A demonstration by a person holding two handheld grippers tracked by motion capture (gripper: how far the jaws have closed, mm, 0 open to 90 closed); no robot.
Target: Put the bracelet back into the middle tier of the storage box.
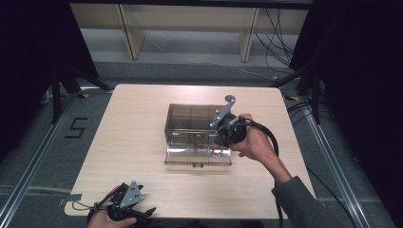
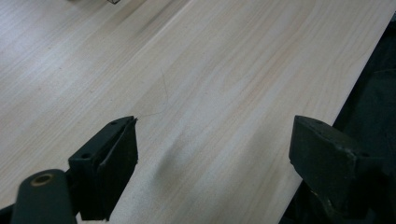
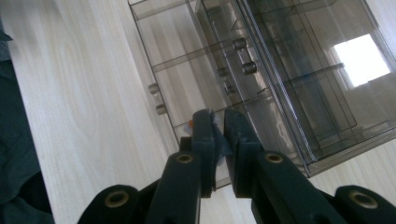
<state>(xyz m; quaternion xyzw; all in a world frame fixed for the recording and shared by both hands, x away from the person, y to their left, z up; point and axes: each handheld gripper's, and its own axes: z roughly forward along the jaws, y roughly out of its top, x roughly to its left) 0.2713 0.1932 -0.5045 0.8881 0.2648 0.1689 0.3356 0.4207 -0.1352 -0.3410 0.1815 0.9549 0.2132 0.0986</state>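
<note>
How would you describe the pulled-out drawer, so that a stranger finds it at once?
On the wooden table stands a smoky clear drawer box. Its bottom drawer sticks out toward the person, under the right gripper. The other drawers stay shut.

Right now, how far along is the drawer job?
Done: the bottom drawer of the clear drawer box is pulled out toward the person. In hand: the right gripper is shut on a small bluish item above that open drawer. Left: probably releasing it inside and pushing the drawer shut. The left gripper is open over the table edge.
</note>
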